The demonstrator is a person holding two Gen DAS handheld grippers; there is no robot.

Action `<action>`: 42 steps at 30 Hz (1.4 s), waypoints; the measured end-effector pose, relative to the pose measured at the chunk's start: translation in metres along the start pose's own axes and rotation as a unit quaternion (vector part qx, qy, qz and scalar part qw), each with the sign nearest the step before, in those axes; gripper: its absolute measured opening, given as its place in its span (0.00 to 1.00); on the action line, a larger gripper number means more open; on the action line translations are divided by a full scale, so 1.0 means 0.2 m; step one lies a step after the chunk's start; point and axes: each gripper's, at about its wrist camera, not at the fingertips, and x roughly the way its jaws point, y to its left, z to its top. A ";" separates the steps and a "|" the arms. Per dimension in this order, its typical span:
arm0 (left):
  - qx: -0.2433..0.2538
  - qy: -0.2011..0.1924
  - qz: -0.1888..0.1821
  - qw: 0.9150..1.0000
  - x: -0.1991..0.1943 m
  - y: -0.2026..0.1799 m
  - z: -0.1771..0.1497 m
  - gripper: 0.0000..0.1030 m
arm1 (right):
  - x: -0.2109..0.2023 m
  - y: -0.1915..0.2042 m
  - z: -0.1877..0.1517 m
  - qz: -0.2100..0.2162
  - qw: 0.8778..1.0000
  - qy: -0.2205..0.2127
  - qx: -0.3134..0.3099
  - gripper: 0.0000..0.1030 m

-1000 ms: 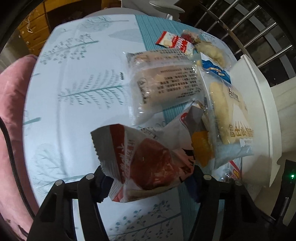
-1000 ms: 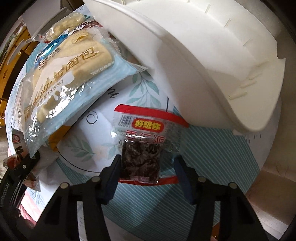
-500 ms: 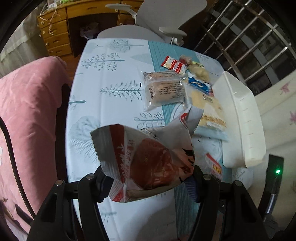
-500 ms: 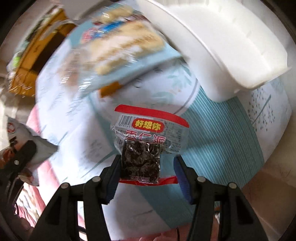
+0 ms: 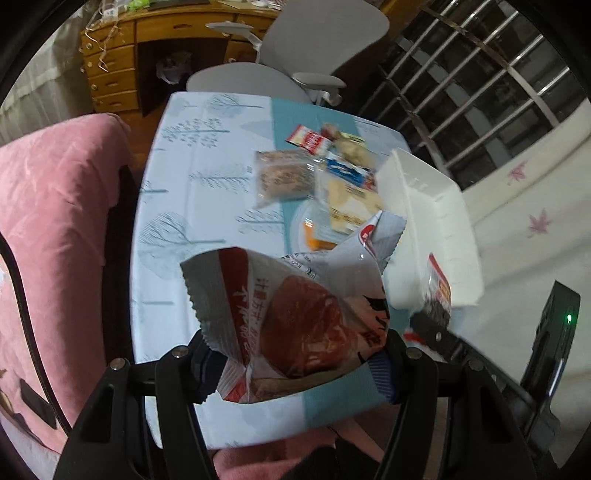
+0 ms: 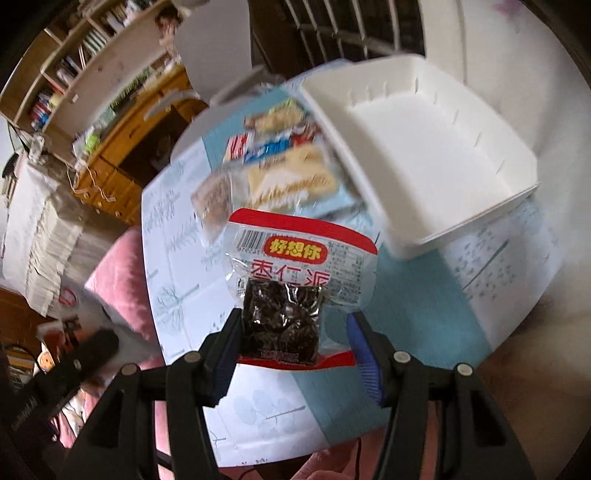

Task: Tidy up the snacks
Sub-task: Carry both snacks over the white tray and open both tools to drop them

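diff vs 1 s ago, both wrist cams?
Both tongs rose from the table, carrying their packets up: the left tongs the red meat snack bag, the right tongs the dark date packet. More of the room and the white bin now shows. Grips unchanged; remaining snacks lie where they were.

Grippers: two, left (image 5: 295, 363) and right (image 6: 293, 349), one packet each (image 5: 295, 317) (image 6: 295, 291). Bin (image 6: 424, 155): one. Table packets (image 6: 291, 177): maybe five, blurred. Chair (image 5: 317, 33): one.
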 end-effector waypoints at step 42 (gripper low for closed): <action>-0.028 0.023 -0.046 0.998 0.73 -1.32 0.17 0.75 | -0.11 -1.03 1.02 0.023 0.990 0.054 -0.128 0.62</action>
